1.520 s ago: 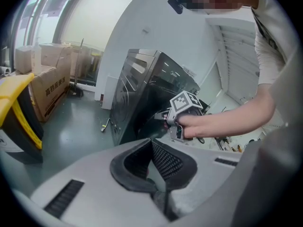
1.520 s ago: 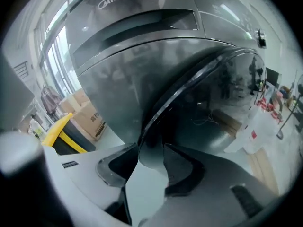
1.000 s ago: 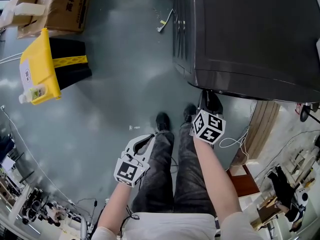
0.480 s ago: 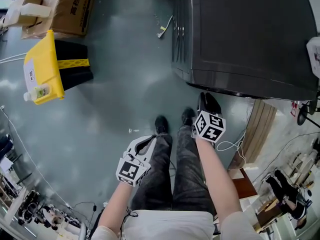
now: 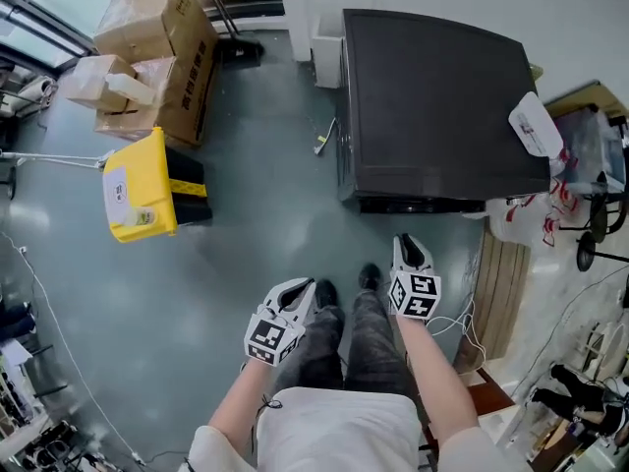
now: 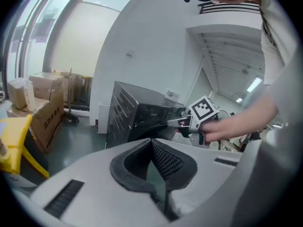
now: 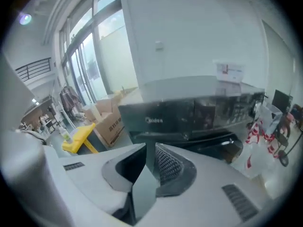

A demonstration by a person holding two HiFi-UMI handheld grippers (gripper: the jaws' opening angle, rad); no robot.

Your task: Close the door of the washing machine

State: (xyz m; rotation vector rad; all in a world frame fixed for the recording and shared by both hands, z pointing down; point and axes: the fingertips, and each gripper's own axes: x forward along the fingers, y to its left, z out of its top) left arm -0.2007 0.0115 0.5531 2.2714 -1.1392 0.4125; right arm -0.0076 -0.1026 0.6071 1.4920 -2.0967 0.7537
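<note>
The dark washing machine (image 5: 442, 106) stands ahead of me, seen from above in the head view. Its front panel (image 7: 189, 115) fills the right gripper view, with a dark rounded door (image 7: 227, 145) low beneath it; I cannot tell how far the door stands from the front. My left gripper (image 5: 300, 288) hangs over my left leg, its jaws together and empty (image 6: 151, 143). My right gripper (image 5: 408, 247) is held a short way in front of the machine, touching nothing. Its jaws (image 7: 150, 148) are closing, with nothing between them. The right gripper (image 6: 177, 123) also shows in the left gripper view.
A yellow bin (image 5: 142, 187) and cardboard boxes (image 5: 162, 37) stand on the grey floor at the left. A white packet (image 5: 536, 126) lies on the machine's top. A red-and-white plastic bag (image 5: 526, 214), a wooden board (image 5: 496, 273) and cables (image 5: 462, 318) crowd the right side.
Both grippers have risen and the head view has pulled back: the machine looks smaller and farther, and its whole top now shows. Nothing was taken hold of.
</note>
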